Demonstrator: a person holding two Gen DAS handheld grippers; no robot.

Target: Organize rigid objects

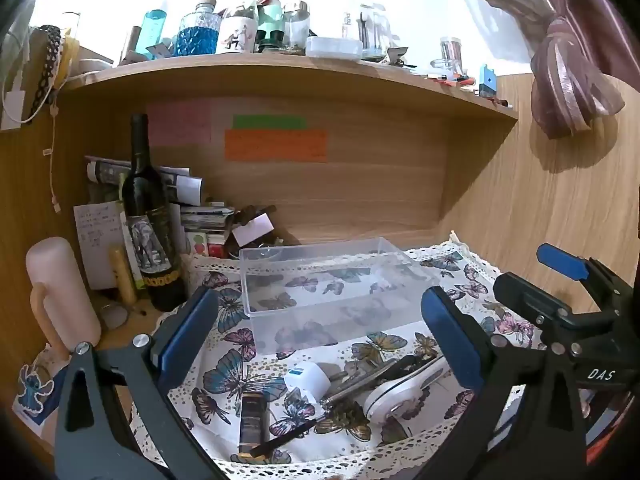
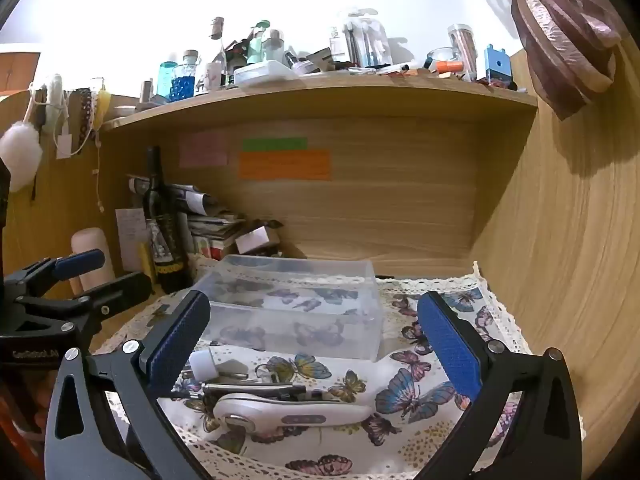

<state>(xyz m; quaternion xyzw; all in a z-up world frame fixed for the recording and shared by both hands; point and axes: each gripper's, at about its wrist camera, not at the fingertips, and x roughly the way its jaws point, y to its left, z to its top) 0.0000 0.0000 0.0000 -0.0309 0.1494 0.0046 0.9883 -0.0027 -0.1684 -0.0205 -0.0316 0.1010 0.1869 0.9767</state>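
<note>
Both claws (image 1: 320,340) (image 2: 316,336) wide apart, empty

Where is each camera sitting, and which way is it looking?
Left wrist: sits on the left claw, looking forward over the butterfly cloth at the clear box; its own open blue fingers show, and the right claw beside it.
Right wrist: sits on the right claw, facing the same box; its open fingers show, and the left claw.
Both share the box, wine bottle and white gadget.
</note>
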